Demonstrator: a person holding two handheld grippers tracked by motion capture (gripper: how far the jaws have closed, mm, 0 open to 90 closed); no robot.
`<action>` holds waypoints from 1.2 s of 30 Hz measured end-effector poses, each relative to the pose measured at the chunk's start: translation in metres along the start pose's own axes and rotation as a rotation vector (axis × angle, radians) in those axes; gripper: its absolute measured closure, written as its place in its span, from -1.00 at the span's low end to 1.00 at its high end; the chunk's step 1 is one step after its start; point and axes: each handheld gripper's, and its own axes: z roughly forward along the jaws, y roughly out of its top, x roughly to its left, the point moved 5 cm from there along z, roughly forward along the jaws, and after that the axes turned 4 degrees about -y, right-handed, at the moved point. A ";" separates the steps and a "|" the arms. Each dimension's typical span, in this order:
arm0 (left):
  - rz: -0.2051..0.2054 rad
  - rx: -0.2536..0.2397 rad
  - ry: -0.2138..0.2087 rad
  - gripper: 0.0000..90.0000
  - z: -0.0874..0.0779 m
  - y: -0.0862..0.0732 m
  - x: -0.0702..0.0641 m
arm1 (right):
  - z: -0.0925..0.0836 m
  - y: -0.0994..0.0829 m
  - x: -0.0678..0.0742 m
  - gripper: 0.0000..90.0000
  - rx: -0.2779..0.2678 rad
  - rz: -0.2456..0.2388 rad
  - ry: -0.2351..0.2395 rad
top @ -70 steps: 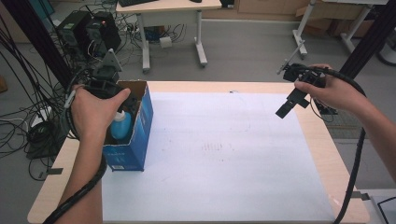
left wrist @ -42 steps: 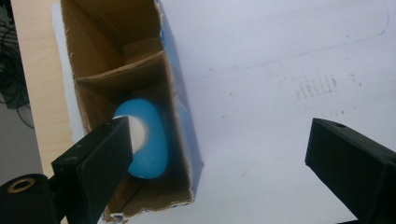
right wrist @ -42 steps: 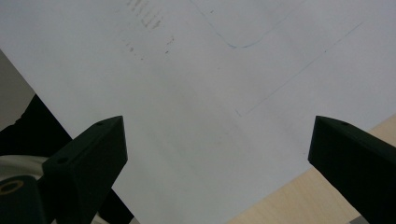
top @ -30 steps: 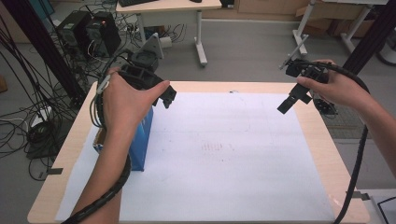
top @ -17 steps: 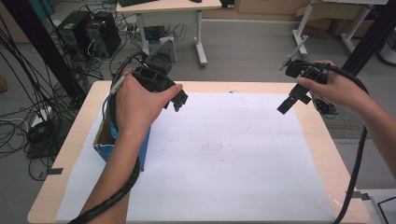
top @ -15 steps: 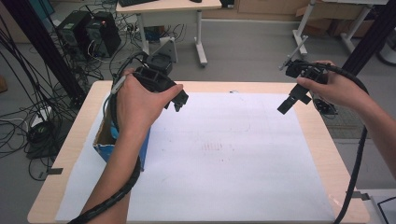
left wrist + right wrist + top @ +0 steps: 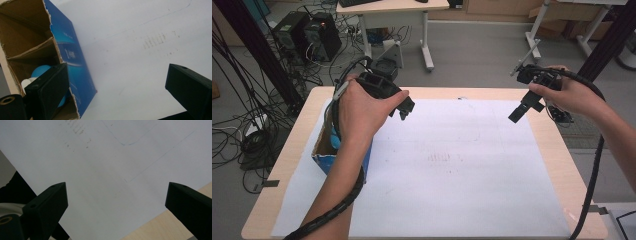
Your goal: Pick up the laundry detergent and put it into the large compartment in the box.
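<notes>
Tongs both wide open, nothing held: left tongs [image 7: 406, 107] hover over the white paper sheet [image 7: 452, 165] just right of the blue cardboard box [image 7: 364, 160]; right tongs [image 7: 523, 109] hang above the sheet's far right edge, well apart from the box. Box sits on the left side of the tabletop [image 7: 557, 150], top open; left gripper view shows glossy blue printed outer face [image 7: 72, 57], raw brown inside, torn ragged rim, and a cardboard divider [image 7: 32, 50] splitting it into compartments. Inside the nearer compartment: a smooth light-blue rounded thing [image 7: 40, 71] with a white part [image 7: 26, 82] beside it, can't tell what exactly, possibly a plastic bottle. Judgement: box is light, thin-walled, flexes under squeeze; glossy face is slippery, so pinch over the rim on one wall, near a corner or the divider where it's stiffest. Blue thing likely light, hard, slick and curved; take it at its narrowest part, gently.
</notes>
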 end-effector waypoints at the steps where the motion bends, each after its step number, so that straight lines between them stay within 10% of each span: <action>1: 0.003 0.001 0.001 -0.87 0.000 0.000 0.001 | 0.000 0.000 0.000 -0.90 -0.002 -0.001 -0.001; 36: 0.007 0.005 -0.004 -0.87 0.002 0.002 -0.001 | 0.002 0.000 -0.002 -0.90 -0.001 -0.002 0.002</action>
